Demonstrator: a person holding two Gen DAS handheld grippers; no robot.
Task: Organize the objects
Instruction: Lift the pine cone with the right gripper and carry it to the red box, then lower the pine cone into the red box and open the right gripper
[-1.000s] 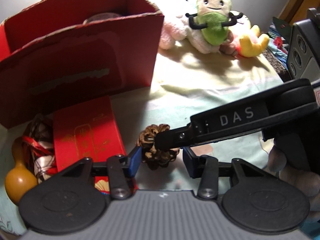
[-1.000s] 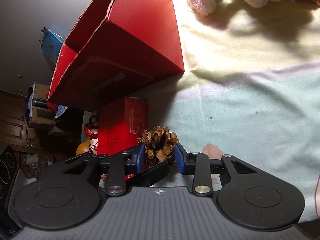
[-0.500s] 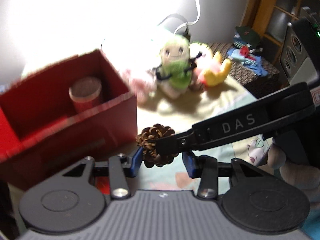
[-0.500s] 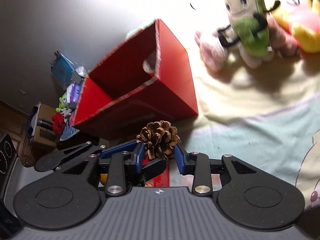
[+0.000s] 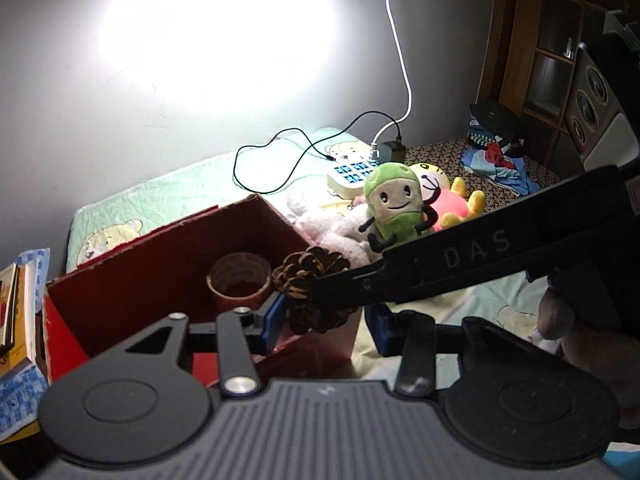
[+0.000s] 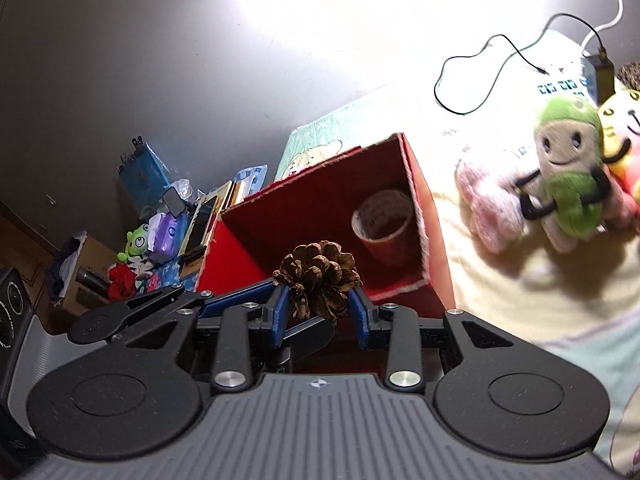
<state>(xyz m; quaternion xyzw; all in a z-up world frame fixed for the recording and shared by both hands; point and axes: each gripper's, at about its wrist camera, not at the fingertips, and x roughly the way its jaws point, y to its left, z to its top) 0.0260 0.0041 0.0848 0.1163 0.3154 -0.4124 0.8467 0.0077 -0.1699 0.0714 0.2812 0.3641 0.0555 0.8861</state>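
Harsh wall glare, dim fisheye edges

A bedroom in a home: plush toys (image 5: 394, 208) lie on a bear-print bedsheet (image 5: 160, 200) against the wall, with a wooden cabinet (image 5: 532, 40) beyond its far corner.

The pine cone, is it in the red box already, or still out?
Still out. The pine cone is clamped between the right gripper fingers, held above the open red box, where only a tape roll shows.

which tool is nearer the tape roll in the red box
Right. The right tool, gripping the pine cone, hangs just before the tape roll; the left tool sits open slightly behind.
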